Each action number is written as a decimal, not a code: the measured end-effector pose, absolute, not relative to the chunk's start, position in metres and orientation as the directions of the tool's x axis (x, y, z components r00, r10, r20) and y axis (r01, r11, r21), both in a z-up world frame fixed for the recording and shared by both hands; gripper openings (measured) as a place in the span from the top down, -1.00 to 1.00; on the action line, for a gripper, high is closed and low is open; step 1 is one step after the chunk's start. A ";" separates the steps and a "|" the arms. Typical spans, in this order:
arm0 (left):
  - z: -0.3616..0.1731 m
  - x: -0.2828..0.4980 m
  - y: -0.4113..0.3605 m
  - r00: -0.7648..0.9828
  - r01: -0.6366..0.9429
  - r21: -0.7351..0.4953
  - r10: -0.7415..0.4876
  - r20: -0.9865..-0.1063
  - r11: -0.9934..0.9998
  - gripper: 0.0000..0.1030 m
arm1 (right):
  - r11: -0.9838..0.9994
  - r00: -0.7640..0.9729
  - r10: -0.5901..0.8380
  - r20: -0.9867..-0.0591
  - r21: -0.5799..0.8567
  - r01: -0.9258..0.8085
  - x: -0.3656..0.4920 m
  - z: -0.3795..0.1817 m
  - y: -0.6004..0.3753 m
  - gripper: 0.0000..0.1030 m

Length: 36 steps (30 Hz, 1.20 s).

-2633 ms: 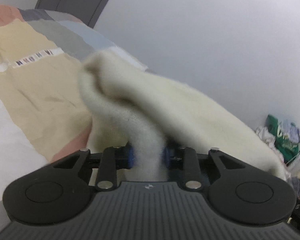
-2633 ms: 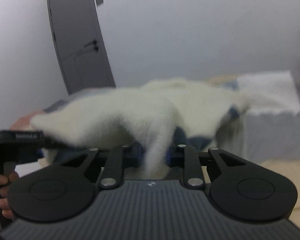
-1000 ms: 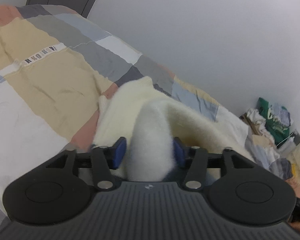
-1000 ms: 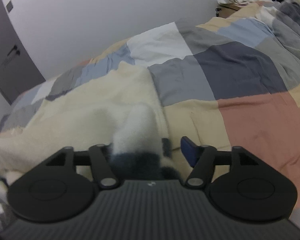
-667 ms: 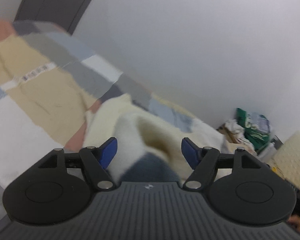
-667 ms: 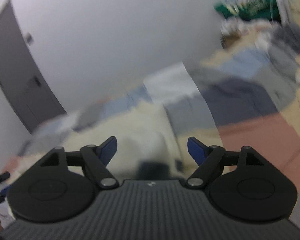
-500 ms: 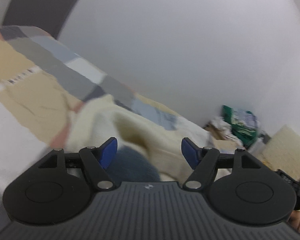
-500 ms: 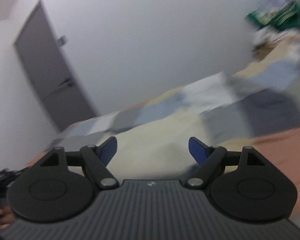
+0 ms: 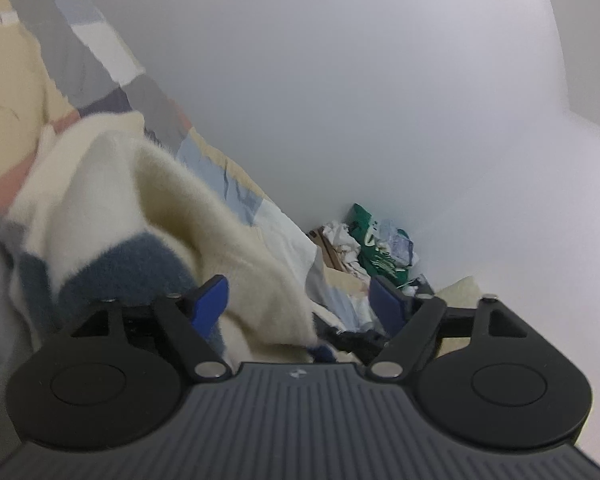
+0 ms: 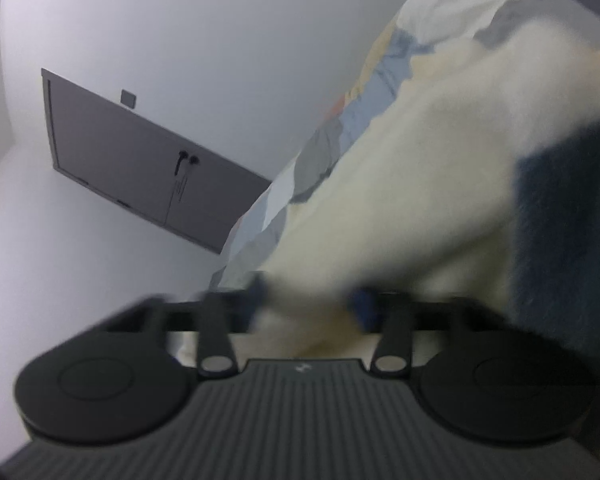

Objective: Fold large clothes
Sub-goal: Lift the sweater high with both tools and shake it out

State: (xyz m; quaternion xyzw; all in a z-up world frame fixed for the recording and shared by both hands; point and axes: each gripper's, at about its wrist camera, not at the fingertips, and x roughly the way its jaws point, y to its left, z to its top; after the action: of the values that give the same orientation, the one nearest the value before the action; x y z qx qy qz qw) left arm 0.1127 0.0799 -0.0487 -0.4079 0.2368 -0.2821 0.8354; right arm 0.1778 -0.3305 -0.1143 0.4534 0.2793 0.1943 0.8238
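A fluffy cream garment with dark blue patches (image 9: 148, 220) lies bunched on the patchwork bedspread (image 9: 16, 80). My left gripper (image 9: 298, 304) is open, its blue pads spread, with the garment's edge lying loose between them. In the right wrist view the same garment (image 10: 420, 184) fills the right side, blurred. My right gripper (image 10: 306, 300) has its fingers closing in on a fold of the cream fabric; motion blur hides whether it grips it.
A pile of clothes and a green bag (image 9: 372, 240) sits by the wall past the bed's corner. A grey door (image 10: 140, 160) stands in the white wall. The right gripper's tip (image 9: 356, 336) shows low in the left wrist view.
Both grippers opened and let go of the garment onto the bed, then swung. The left stays open; the right's fingers have come in around a fold again.
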 end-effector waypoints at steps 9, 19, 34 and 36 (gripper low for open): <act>-0.065 0.124 0.086 0.724 0.214 -0.886 -0.675 -0.139 0.412 -0.72 | 0.567 0.828 0.555 -0.081 0.765 -0.305 0.127 -0.047 -0.343 0.70; -0.072 0.122 0.096 0.755 0.146 -0.908 -0.637 -0.153 0.392 -0.66 | 0.661 0.820 0.563 -0.101 0.651 -0.374 0.062 -0.039 -0.336 0.70; -0.077 0.099 0.094 0.763 0.046 -0.871 -0.580 -0.285 0.489 0.71 | 0.733 0.880 0.423 -0.215 0.652 -0.193 0.030 -0.060 -0.332 0.70; -0.056 0.085 0.088 0.788 0.118 -0.837 -0.564 -0.249 0.535 0.73 | 0.746 0.900 0.391 -0.194 0.639 -0.187 0.027 -0.055 -0.334 0.70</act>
State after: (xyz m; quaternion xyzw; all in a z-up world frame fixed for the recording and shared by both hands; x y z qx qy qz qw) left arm 0.0853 0.0883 -0.0565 -0.4373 0.2545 -0.2034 0.8382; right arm 0.0272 -0.3343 -0.0547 0.3201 0.1597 0.1570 0.9205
